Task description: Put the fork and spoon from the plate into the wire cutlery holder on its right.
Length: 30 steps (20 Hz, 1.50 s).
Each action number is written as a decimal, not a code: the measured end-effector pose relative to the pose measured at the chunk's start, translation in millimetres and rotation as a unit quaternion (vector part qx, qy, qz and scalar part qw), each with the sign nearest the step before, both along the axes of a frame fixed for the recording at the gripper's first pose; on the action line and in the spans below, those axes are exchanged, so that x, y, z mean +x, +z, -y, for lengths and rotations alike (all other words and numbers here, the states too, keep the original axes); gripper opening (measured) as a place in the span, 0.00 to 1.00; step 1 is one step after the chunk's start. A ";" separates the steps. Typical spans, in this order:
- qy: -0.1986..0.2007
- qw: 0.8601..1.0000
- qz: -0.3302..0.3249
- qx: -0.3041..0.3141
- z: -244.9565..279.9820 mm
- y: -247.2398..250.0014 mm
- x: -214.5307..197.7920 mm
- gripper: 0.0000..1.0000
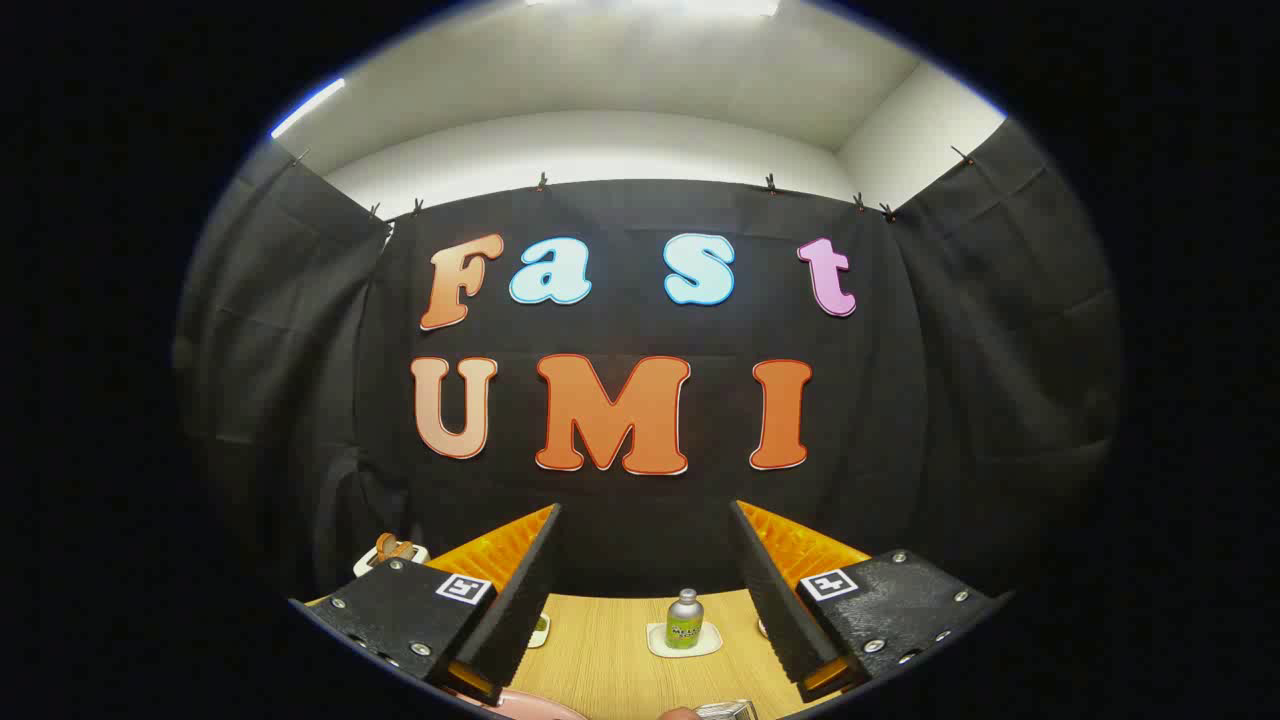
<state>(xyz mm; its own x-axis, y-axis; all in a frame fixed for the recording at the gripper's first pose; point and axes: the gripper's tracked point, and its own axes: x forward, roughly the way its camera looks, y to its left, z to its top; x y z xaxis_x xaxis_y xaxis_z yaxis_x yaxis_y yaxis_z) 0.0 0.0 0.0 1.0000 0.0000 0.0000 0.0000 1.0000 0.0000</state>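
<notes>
Two fingers of the claw (645, 520) stand wide apart, raised above the table (610, 650) with nothing between them. Beyond them, near the far edge of the wooden table, a small bottle (685, 618) stands upright on a pale coaster (684, 642). To the far left, past the left finger, a brown object rests on a white dish (390, 553). At the near edge, a sliver of the pink plate (530, 707) shows beside the left finger, and to its right a metal bit, perhaps the wire cutlery holder (728, 710), though too little shows to tell.
</notes>
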 end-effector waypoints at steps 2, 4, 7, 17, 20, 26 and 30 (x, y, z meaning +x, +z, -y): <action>0.001 1.000 0.000 0.003 -2.4 0.2 0.2 0.96; 0.003 1.000 0.001 0.002 -4.5 0.5 1.0 0.96; 0.005 1.000 0.000 0.004 -6.5 0.6 0.7 0.96; 0.008 1.000 -0.012 0.004 -14.3 -9.8 3.2 0.96; 0.014 0.998 -0.066 0.005 -20.7 -45.0 1.8 0.96; 0.025 0.986 -0.166 0.006 -37.9 -103.6 -2.9 0.96; 0.037 0.972 -0.234 0.003 -57.7 -145.2 -14.0 0.97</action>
<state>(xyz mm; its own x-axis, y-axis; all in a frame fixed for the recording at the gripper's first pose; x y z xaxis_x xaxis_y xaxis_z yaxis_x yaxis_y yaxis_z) -14.0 57.7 -145.2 0.8880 0.0741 -0.4539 -0.0716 0.9972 0.0227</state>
